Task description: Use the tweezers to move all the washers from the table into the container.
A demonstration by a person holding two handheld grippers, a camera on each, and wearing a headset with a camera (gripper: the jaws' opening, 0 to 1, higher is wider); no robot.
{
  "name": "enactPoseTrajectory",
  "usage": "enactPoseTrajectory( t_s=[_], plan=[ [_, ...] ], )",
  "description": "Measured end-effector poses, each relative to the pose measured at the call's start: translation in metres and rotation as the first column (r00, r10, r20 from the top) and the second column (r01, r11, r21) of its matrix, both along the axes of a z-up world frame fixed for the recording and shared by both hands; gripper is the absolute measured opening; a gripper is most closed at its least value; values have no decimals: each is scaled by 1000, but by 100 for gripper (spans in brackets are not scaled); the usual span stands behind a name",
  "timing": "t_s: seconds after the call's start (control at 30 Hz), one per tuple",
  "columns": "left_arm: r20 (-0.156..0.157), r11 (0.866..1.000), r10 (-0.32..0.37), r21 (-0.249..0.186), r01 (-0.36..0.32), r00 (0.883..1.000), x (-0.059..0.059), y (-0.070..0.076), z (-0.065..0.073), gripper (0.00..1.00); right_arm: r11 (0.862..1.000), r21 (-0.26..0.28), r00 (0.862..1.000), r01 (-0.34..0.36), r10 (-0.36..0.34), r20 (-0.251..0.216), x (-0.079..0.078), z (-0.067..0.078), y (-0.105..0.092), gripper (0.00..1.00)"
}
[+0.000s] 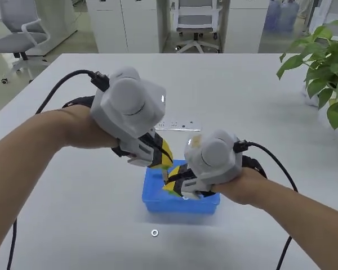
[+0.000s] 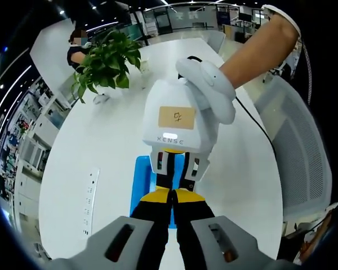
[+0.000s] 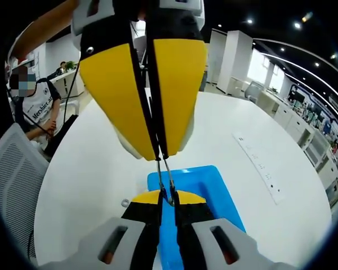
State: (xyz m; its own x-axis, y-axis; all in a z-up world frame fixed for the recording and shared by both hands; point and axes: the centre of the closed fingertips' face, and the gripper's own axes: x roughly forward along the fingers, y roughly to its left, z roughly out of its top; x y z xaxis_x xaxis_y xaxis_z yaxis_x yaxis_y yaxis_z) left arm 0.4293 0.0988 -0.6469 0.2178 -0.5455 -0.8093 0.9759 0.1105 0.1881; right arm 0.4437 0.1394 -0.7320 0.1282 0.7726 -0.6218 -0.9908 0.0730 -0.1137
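Above the container (image 1: 180, 203), the left gripper (image 1: 164, 160) clamps the tweezers (image 3: 163, 177). The right gripper (image 1: 172, 183) pinches their nearly closed tips; what they hold cannot be told. A washer (image 1: 154, 232) lies on the table (image 1: 242, 101) at the container's 6 o'clock.

in the head view the left hand-held gripper (image 1: 164, 153) and the right hand-held gripper (image 1: 172, 185) hide much of the container (image 1: 180, 203). the tweezers (image 3: 169, 181) vanish tip-first at the right one's jaws; whether they pinch anything cannot be told.
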Motion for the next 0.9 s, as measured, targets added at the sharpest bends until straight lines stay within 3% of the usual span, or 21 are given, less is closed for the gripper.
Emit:
enactPoseTrajectory(
  t_s=[0.3, 0.9],
  plan=[
    [-17, 1000, -3, 1, 3, 1000, 13, -1, -16, 5, 1000, -9, 1000, 15, -15, -21, 10, -15, -2, 10],
    [-59, 1000, -14, 10, 14, 998, 27, -1, -44, 5, 999, -43, 998, 21, -24, -59, 22, -45, -6, 10]
  ],
)
